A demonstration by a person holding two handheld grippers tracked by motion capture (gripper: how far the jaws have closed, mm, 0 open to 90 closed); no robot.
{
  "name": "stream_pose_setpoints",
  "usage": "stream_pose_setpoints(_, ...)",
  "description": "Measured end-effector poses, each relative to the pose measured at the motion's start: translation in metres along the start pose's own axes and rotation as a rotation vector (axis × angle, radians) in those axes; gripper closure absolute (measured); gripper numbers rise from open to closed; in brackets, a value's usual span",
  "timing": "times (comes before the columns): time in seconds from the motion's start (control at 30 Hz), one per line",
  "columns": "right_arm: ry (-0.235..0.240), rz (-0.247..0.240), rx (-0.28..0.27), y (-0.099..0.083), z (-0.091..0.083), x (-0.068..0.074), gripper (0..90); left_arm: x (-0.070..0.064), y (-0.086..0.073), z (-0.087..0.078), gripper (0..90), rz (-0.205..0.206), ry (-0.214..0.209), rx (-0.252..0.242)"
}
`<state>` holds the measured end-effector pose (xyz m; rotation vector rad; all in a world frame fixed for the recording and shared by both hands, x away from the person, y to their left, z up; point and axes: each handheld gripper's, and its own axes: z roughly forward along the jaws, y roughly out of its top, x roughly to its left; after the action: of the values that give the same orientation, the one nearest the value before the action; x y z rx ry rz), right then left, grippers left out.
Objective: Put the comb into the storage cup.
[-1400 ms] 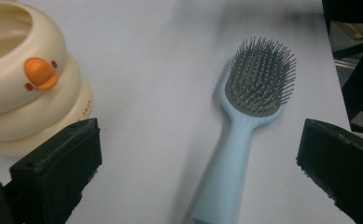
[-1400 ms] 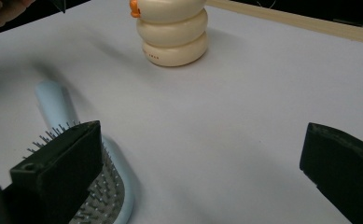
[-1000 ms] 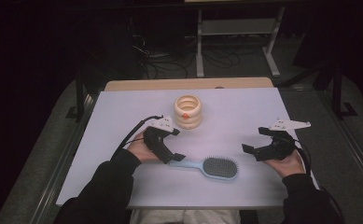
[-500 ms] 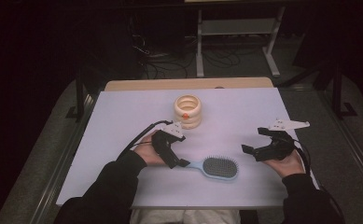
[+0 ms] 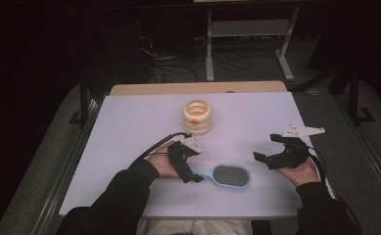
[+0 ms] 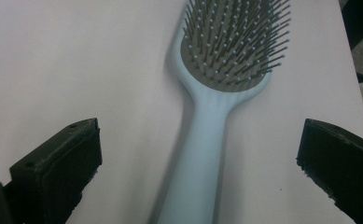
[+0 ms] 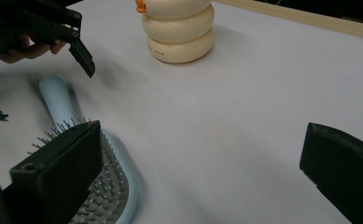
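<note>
White tabletop (image 5: 129, 127) holds our pale blue plastic hairbrush (image 5: 229, 175), bristles up, near the front edge. Our left gripper (image 5: 190, 172) straddles its handle, jaws wide for grasping; our right gripper (image 5: 269, 152) waits open.

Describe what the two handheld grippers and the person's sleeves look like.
Both the left gripper and the right gripper are black with blocky two-jaw tips, each topped by a pale grey three-cornered plate. A black cable trails from the left. The sleeves are dark.
</note>
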<state>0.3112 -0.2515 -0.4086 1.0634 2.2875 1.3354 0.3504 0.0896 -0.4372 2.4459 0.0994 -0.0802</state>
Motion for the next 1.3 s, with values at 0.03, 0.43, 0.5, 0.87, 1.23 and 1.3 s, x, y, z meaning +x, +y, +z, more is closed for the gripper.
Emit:
stream_pose_setpoints(0.03,0.001,-0.001,0.001,0.0,0.0,0.0,0.0,0.0,0.0,0.001,0.0,0.005,-0.002,0.008)
stream_pose_setpoints(0.43,0.005,-0.004,0.002,0.0,0.0,0.0,0.0,-0.005,0.006,0.013,0.5,0.038,-0.025,0.065)
stream_pose_setpoints(0.5,0.005,-0.005,0.002,0.0,0.001,0.0,0.0,-0.005,0.006,0.014,3.9,0.046,-0.029,0.07)
stream_pose_setpoints(0.87,0.007,-0.005,0.002,0.0,0.001,0.0,0.0,-0.004,0.007,0.018,22.7,0.066,-0.051,0.09)
stream_pose_setpoints(1.23,0.008,-0.005,0.003,0.0,0.0,0.0,0.0,-0.005,0.008,0.023,36.2,0.09,-0.039,0.1)
stream_pose_setpoints(1.3,0.008,-0.005,0.003,0.0,0.001,0.0,0.0,-0.004,0.007,0.024,36.8,0.081,-0.046,0.1)
